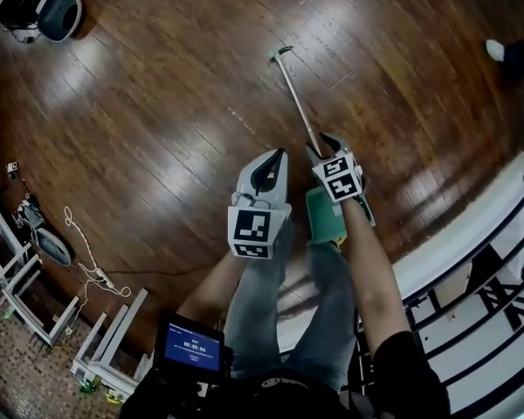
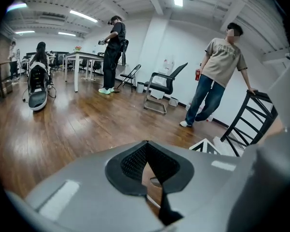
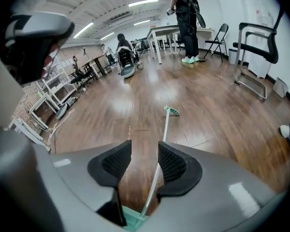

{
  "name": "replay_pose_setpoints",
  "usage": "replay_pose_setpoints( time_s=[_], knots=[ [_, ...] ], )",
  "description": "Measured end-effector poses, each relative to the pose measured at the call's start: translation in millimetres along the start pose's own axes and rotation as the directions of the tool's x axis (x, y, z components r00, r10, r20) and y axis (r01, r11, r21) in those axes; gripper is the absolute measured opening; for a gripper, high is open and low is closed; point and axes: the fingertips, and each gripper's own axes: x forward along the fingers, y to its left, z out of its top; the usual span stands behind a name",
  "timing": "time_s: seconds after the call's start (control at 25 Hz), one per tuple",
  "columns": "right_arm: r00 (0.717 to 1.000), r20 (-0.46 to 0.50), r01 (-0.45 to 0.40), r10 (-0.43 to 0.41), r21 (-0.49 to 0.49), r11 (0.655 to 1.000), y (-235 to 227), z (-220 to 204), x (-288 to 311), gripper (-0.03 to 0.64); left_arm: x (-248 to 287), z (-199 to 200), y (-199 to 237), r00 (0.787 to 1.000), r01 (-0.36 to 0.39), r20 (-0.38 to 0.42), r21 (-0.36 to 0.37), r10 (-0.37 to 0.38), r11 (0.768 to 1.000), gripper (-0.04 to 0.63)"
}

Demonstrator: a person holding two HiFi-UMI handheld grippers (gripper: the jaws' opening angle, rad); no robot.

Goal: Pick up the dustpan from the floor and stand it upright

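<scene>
A: Lying flat on the dark wooden floor [image 1: 157, 103], that green plastic dustpan [image 1: 323, 215] with the long pale metal handle [image 3: 160, 149]?
B: Flat, yes. Pan end just below the right gripper [image 3: 145, 146]; handle seen between its parted jaws, not gripped.
A: And the left gripper [image 2: 146, 143]?
B: Beside it, tips closed together, empty.

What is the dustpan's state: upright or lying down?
Lying down. The dustpan rests flat on the floor, its long handle stretched out along the boards, not standing.

Dustpan [image 1: 325, 216] lies on floor [image 1: 157, 103] below right gripper [image 1: 323, 144].
</scene>
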Motion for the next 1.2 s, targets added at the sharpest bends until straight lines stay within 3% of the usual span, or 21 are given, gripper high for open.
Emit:
replay_pose_setpoints(
  time_s=[0.16,0.32,0.56,0.8,1.0,1.2],
  knots=[
    [0.999,-0.042,0.015,-0.017,-0.063,0.998,-27,-28,74,0.184,30,-36,19,0.999,-0.034,0.026,-0.044,0.035,0.998,0.020],
    [0.997,-0.071,0.034,-0.044,-0.133,0.990,-52,-38,144,0.183,53,-58,38,0.997,-0.049,0.065,-0.025,0.050,0.999,0.020],
    [0.994,-0.046,0.095,-0.096,-0.031,0.995,-74,-56,217,0.183,60,-92,69,0.993,-0.083,0.075,-0.046,0.086,0.995,0.020],
    [0.993,-0.053,0.112,-0.110,0.030,0.993,-78,-72,246,0.174,58,-110,81,0.994,-0.084,0.068,-0.026,0.086,0.996,0.020],
    [0.980,-0.144,0.141,-0.134,0.033,0.990,-90,-97,257,0.077,61,-106,76,0.995,-0.067,0.073,-0.009,0.067,0.998,0.020],
    [0.980,-0.026,0.201,-0.199,0.132,0.971,-92,-62,216,0.046,52,-88,66,0.993,-0.073,0.089,0.001,0.073,0.997,0.020]
  ],
)
